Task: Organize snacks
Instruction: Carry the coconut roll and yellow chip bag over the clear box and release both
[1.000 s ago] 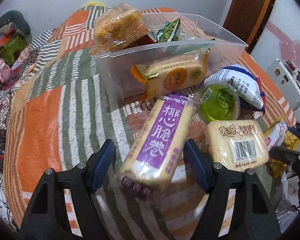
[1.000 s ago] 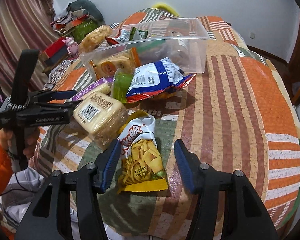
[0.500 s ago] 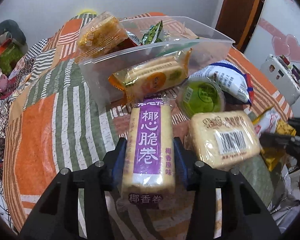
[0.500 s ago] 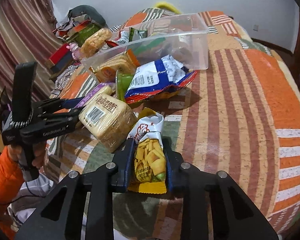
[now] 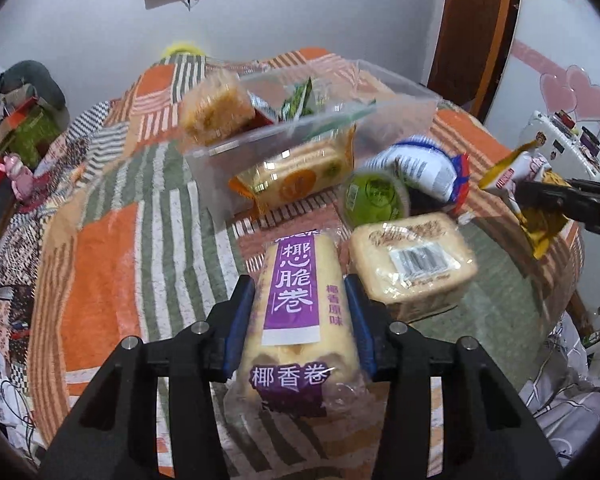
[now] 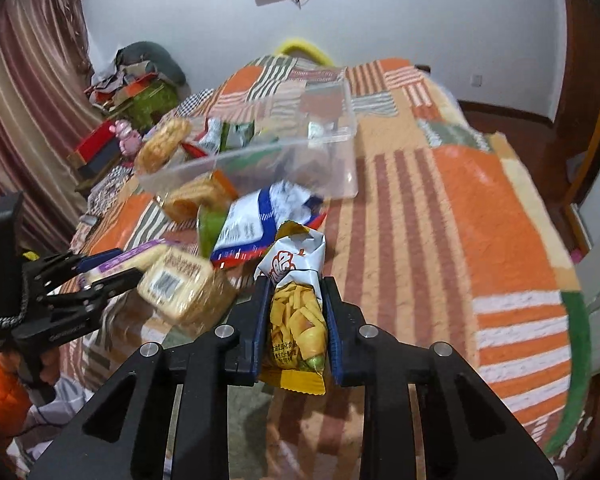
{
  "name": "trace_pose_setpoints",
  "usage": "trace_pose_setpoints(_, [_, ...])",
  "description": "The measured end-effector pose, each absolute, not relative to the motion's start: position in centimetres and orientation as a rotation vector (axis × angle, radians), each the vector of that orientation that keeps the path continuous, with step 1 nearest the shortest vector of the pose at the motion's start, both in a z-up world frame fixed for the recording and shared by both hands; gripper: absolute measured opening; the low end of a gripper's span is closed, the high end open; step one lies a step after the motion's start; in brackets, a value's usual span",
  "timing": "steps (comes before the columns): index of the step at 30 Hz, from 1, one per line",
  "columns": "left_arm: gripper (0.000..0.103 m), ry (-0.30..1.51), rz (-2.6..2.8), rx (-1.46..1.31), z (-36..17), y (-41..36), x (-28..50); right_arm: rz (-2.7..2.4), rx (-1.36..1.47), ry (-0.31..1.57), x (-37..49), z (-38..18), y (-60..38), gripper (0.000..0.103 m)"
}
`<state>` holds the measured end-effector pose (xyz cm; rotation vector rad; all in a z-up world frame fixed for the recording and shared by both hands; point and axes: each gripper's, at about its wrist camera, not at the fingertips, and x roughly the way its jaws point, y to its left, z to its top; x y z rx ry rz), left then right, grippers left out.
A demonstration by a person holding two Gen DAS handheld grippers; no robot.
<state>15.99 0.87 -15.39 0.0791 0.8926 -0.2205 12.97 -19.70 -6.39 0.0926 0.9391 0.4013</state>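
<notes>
Your left gripper (image 5: 300, 312) points forward and down. Its two blue pads (image 5: 240, 320) press on both sides of a long purple snack pack (image 5: 296, 320), so the grip is tight. The pack runs from 6 o'clock up toward 12 o'clock between the black fingers.

Your right gripper (image 6: 298, 320) also tips forward and down. Its blue pads (image 6: 262, 320) squeeze a yellow chip bag (image 6: 296, 320) from both sides, nearly closed.

In the right wrist view, your left gripper (image 6: 100, 276) shows at 9 o'clock, and your hand in an orange sleeve (image 6: 0, 396) holds its handle at 8 o'clock. In the left wrist view, your right gripper (image 5: 540, 200) reaches in from 3 o'clock.
</notes>
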Motion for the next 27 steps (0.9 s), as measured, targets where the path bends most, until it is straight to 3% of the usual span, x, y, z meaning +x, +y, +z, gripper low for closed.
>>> trace_pose_setpoints(27, [0.045, 0.621, -0.197, 0.01, -4.5, 0.4, 22.6, 0.402, 0.023, 0.728, 20.6, -0.3, -17.1, 0.023])
